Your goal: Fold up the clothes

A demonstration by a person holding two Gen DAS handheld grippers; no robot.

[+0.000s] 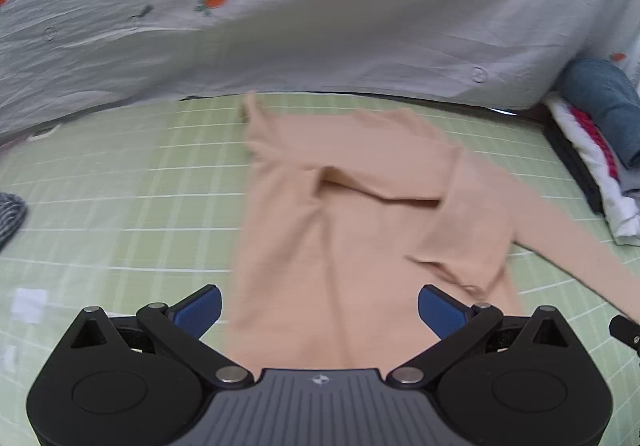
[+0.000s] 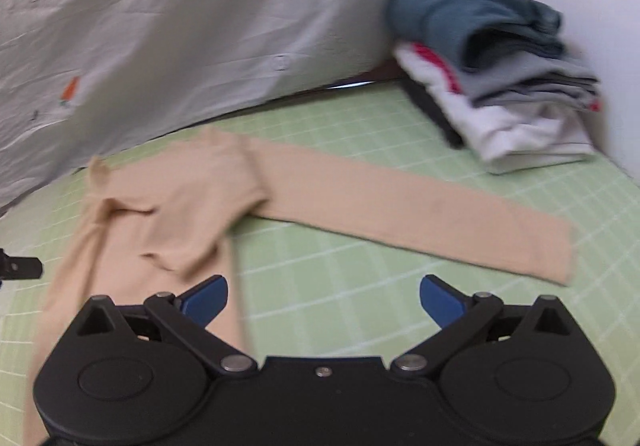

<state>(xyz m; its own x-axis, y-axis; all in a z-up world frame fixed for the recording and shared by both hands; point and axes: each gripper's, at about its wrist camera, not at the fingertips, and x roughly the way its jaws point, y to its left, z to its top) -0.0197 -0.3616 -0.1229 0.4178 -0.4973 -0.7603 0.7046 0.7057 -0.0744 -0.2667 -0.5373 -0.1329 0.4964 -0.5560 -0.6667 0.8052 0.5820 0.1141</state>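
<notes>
Folding top [image 1: 340, 230] | soft, limp, light | take the right sleeve [image 2: 420, 214] by its cuff | both claws [image 1: 320, 310] [image 2: 324, 300] wide open, empty

No readable text, label or number on anything here.

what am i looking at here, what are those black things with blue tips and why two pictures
Each picture comes from a camera mounted on a hand-held gripper, looking forward along its two blue-padded fingers. One shows the left gripper, the other the right gripper. Both are open and hold nothing. On the green checked mat lies a beige top, one sleeve stretched out to the side, the other folded across the body. A stack of folded clothes sits by the wall, with a grey carrot-print sheet behind.
</notes>
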